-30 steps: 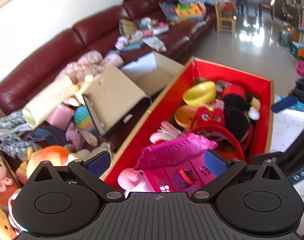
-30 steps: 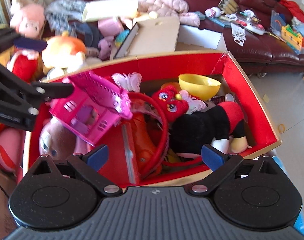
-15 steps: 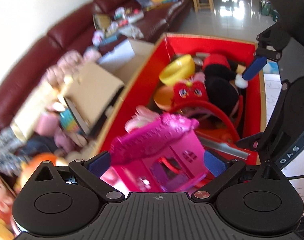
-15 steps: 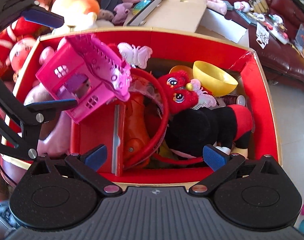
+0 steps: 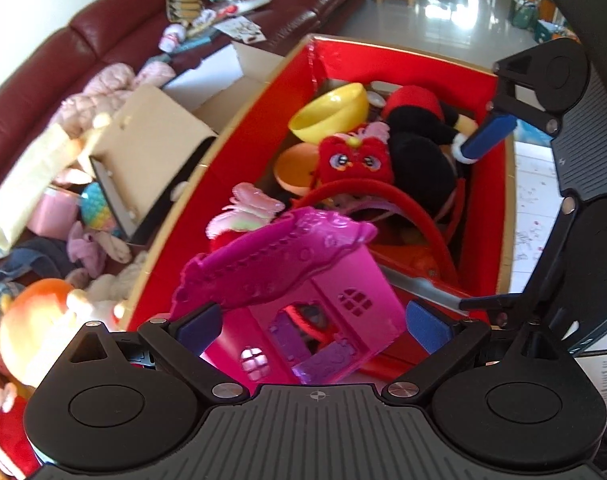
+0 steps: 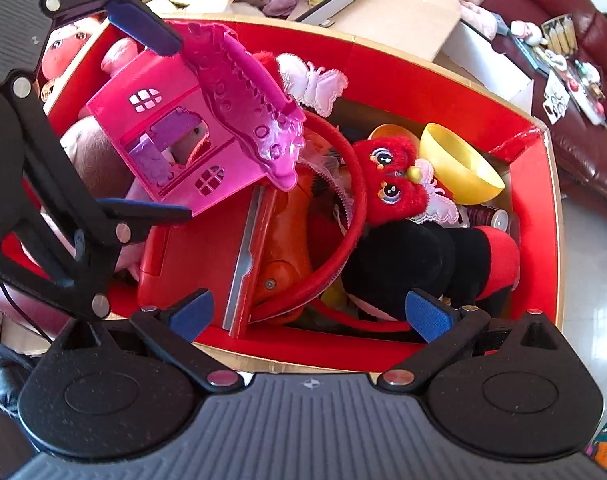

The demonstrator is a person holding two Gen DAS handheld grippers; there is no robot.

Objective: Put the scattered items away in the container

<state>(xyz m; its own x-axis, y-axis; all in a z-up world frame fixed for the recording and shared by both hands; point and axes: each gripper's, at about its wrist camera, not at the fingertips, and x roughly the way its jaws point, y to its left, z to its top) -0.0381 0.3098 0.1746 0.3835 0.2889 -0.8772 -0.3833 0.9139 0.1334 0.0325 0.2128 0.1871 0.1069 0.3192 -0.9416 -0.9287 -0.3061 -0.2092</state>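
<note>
While the pink toy house point(image 5: 303, 312) is sitting tilted on top of the pile, the left gripper point(image 5: 315, 326) is straddling it with its jaws spread wide.

Can't quite tell whether either pad is actually touching the plastic, tbh. The house is lying at the near-left end of the red box point(image 6: 537, 280), leaning on a pale plush and a red flat case point(image 6: 207, 264), roof pointing toward the red headband point(image 6: 351, 200). Further out, the red owl plush point(image 6: 395, 184), the black-and-red plush point(image 6: 423, 260) and the yellow bowl point(image 6: 459, 172) are filling the far end. The right gripper point(image 6: 309, 314) is hovering over the near rim, jaws wide, gripping nothing. My worry: the house is perching high on soft stuff, so a nudge from the left fingers could be tipping it over the box wall, back among the toys outside.
</note>
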